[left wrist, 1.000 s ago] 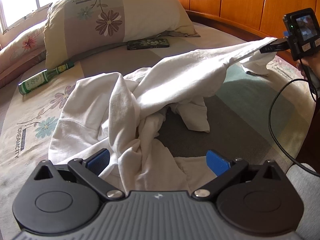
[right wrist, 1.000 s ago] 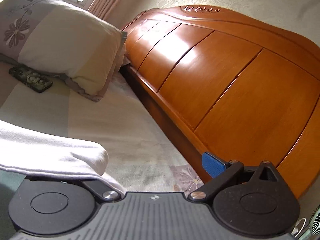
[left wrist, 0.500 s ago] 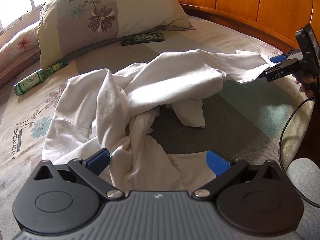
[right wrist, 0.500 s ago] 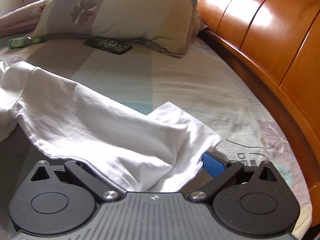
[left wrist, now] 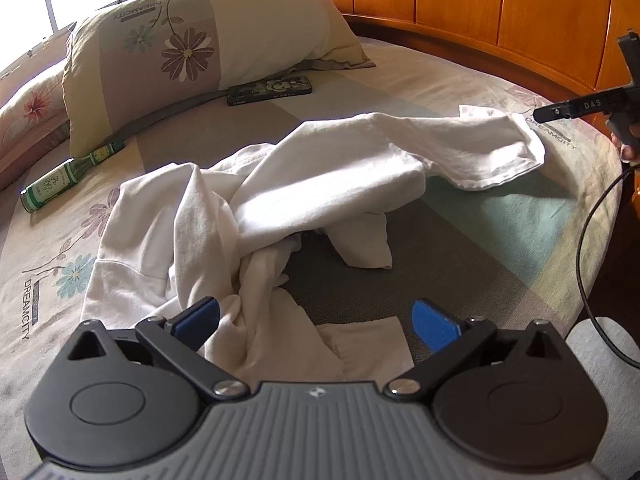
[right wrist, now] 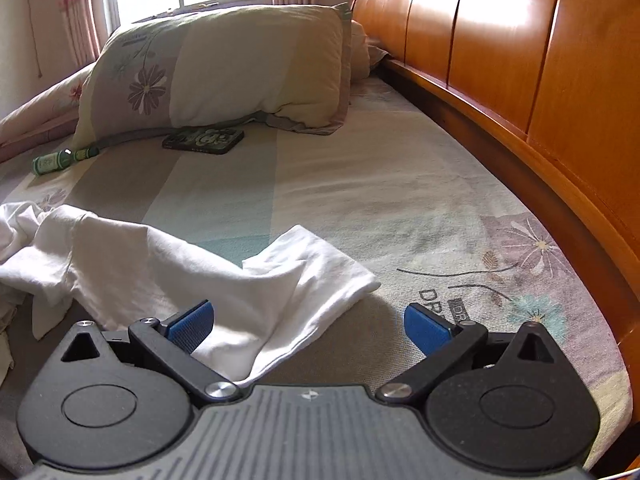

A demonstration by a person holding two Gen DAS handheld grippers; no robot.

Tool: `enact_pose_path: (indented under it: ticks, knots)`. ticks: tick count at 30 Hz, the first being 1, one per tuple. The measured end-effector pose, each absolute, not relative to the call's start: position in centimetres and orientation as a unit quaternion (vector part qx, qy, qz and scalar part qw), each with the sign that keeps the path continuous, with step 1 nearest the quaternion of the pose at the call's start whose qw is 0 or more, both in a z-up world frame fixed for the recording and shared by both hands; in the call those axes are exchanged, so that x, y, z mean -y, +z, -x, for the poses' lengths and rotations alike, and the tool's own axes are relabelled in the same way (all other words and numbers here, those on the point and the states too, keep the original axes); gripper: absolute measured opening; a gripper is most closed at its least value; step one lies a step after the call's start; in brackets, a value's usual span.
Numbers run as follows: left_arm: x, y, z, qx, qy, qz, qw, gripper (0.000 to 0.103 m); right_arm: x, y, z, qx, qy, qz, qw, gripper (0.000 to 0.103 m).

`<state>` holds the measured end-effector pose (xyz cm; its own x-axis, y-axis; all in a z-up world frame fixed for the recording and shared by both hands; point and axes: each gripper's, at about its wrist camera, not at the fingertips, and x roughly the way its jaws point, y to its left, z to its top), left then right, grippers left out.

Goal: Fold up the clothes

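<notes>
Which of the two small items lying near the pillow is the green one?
The bottle, lying on its side at the pillow's left end; the flat case beside the pillow's middle is dark with a cartoon print.

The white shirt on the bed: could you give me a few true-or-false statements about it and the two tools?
1. The white shirt lies crumpled on the bed. True.
2. The right tool is clamped on the sleeve. False: its jaws are open and the sleeve lies loose on the bed.
3. The left tool is open. True.
4. The green bottle stands upright. False: it lies on its side by the pillow.
5. The shirt is neatly folded. False: it is bunched and twisted.
</notes>
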<state>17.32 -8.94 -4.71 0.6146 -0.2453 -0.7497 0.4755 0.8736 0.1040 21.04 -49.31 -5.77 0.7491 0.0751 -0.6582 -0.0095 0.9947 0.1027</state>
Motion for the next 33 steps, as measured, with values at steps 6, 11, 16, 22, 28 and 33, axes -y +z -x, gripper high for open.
enact_pose_path:
  ticks: [6, 11, 16, 22, 28, 33]
  knots:
    - [8.9, -4.5, -17.3, -0.386, -0.197, -0.152, 0.888, 0.102, 47.8, -5.7, -24.5, -0.342, 0.028, -0.051, 0.938, 0.103]
    - [8.6, -4.8, -17.4, -0.394, -0.189, -0.15, 0.887, 0.102, 40.0, -5.6, -26.4, -0.343, 0.114, -0.024, 0.932, 0.103]
    - [7.3, -4.9, -17.0, -0.398, -0.175, -0.143, 0.889, 0.102, 32.3, -6.0, -25.3, -0.359, 0.156, 0.015, 0.92, 0.103]
    - [3.2, -4.8, -16.2, -0.402, -0.126, -0.123, 0.899, 0.102, 25.3, -5.4, -21.4, -0.35, 0.173, 0.084, 0.917, 0.103]
    - [-1.0, -4.7, -15.4, -0.405, -0.077, -0.103, 0.905, 0.102, 19.4, -5.4, -18.8, -0.361, 0.218, 0.088, 0.902, 0.103]
    - [-1.9, -5.0, -15.0, -0.408, -0.076, -0.089, 0.905, 0.102, 13.3, -6.7, -17.3, -0.378, 0.271, 0.102, 0.879, 0.103]
